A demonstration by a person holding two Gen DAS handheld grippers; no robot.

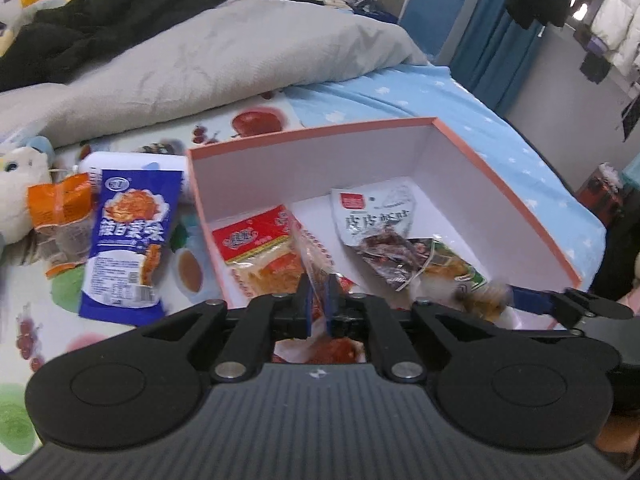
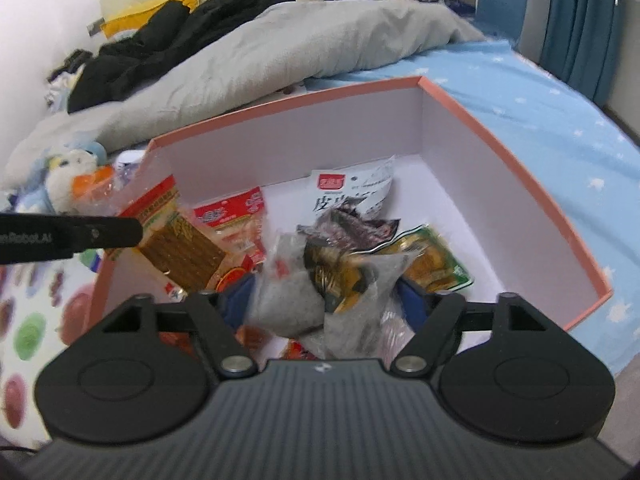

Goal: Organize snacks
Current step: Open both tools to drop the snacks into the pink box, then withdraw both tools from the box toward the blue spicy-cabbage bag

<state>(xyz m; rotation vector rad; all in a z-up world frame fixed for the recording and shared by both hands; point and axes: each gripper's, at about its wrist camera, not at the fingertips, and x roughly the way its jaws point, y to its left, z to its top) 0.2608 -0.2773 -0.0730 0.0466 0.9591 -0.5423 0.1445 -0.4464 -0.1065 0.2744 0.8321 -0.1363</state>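
Note:
A pink-rimmed white box (image 1: 504,184) sits on the bed and holds several snack packets: a red one (image 1: 256,236), a grey-white one (image 1: 372,208) and a green one (image 1: 452,268). My left gripper (image 1: 318,300) is shut on a clear red-printed packet (image 1: 316,256) above the box's near-left part; the right wrist view shows that packet (image 2: 176,236) as brown strips held by the left finger (image 2: 100,234). My right gripper (image 2: 324,300) is open above the box (image 2: 520,176), with a clear grey-speckled packet (image 2: 292,296) lying between its fingers. A blue packet (image 1: 128,240) and an orange packet (image 1: 60,216) lie left of the box.
A grey duvet (image 1: 224,60) and black clothes (image 1: 80,28) lie behind the box. A plush toy (image 1: 20,196) and a white bottle (image 1: 132,164) are at the left. The fruit-print cloth (image 1: 36,320) covers the near left; a blue sheet (image 1: 500,136) runs along the bed's right edge.

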